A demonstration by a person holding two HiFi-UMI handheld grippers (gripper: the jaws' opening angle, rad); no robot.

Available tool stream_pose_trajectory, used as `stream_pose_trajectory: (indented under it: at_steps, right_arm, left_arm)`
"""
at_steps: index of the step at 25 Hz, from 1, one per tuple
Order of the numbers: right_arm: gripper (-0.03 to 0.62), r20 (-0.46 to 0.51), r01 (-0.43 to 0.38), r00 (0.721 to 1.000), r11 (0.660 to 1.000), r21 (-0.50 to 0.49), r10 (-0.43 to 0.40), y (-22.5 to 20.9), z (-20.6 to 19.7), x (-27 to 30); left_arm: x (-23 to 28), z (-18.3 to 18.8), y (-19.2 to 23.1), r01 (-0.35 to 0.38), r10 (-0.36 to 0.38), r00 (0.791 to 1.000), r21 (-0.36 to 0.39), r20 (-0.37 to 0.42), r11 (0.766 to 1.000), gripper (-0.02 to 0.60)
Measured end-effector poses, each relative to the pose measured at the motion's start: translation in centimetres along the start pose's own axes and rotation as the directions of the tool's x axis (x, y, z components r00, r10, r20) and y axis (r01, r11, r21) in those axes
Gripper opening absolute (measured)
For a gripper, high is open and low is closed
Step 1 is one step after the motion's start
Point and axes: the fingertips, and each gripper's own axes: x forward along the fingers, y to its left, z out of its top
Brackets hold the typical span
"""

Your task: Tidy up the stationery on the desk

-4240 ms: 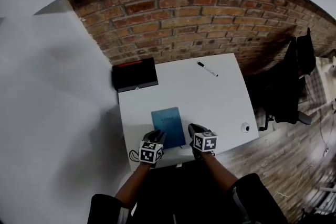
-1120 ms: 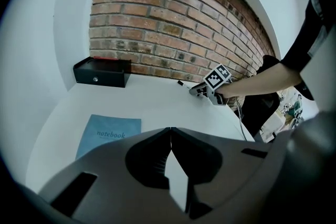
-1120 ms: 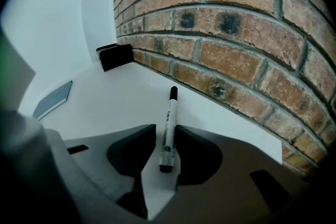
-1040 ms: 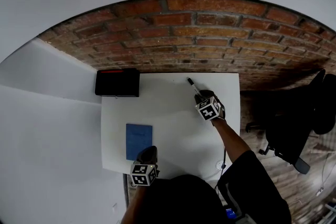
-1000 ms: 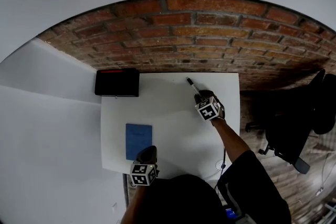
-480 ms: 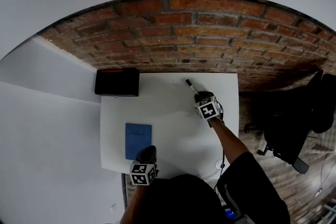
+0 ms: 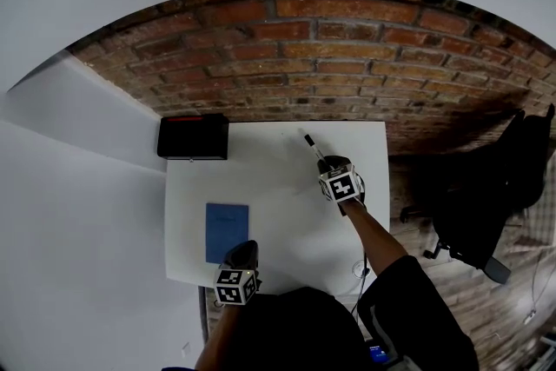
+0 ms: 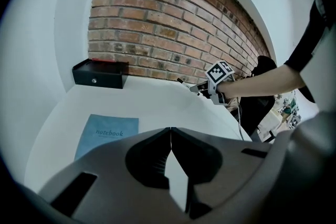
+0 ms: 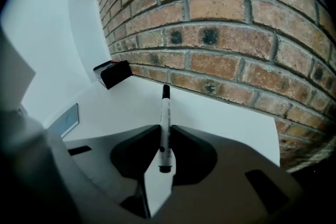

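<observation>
Gripping the marker (image 7: 310,144) with the right gripper (image 7: 323,164) near the far edge of the desk (image 7: 278,187).

Clamped partway along the white barrel, right after closing the jaws in on it. Seen in the right gripper view as pinched between both pads, black cap aimed at the brick wall (image 7: 347,56) and blunt end toward the camera. Cannot tell whether clear of the desktop or touching it. Shut tight on nothing over at the left gripper (image 7: 246,249), held at the near edge just beside the blue notebook (image 7: 226,232). Lying flat toward the left side, that notebook, well apart from the marker. Sitting at the far left corner against the wall: a black box (image 7: 193,136) with a red strip along its top.
</observation>
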Motion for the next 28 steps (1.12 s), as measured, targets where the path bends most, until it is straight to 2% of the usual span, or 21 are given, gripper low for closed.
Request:
stream_pose_trajectory:
  at_steps: [7, 13, 18, 28]
  right_arm:
    - [0.081, 0.020, 0.020, 1.000, 0.999, 0.049, -0.021, 1.1, -1.0, -2.3]
    - [0.081, 0.029, 0.062, 0.997, 0.994, 0.095, -0.065, 2.4, -2.0, -4.0]
    - [0.081, 0.033, 0.110, 0.993, 0.985, 0.132, -0.116, 3.8, -2.8, -6.0]
    - [0.081, 0.038, 0.182, 0.980, 0.964, 0.196, -0.193, 9.3, -4.5, -8.4]
  left_arm:
    - [-0.6, 0.5, -0.4, 0.037, -0.037, 0.999, 0.034, 0.016, 0.999, 0.015]
    - [-1.0, 0.1, -0.4, 0.098, -0.099, 0.995, 0.076, 0.007, 0.992, 0.015]
    - [-1.8, -0.6, 0.5, 0.149, -0.150, 0.989, 0.115, -0.004, 0.982, 0.015]
    - [-3.4, -1.3, 3.7, 0.237, -0.238, 0.971, 0.191, -0.018, 0.953, 0.015]
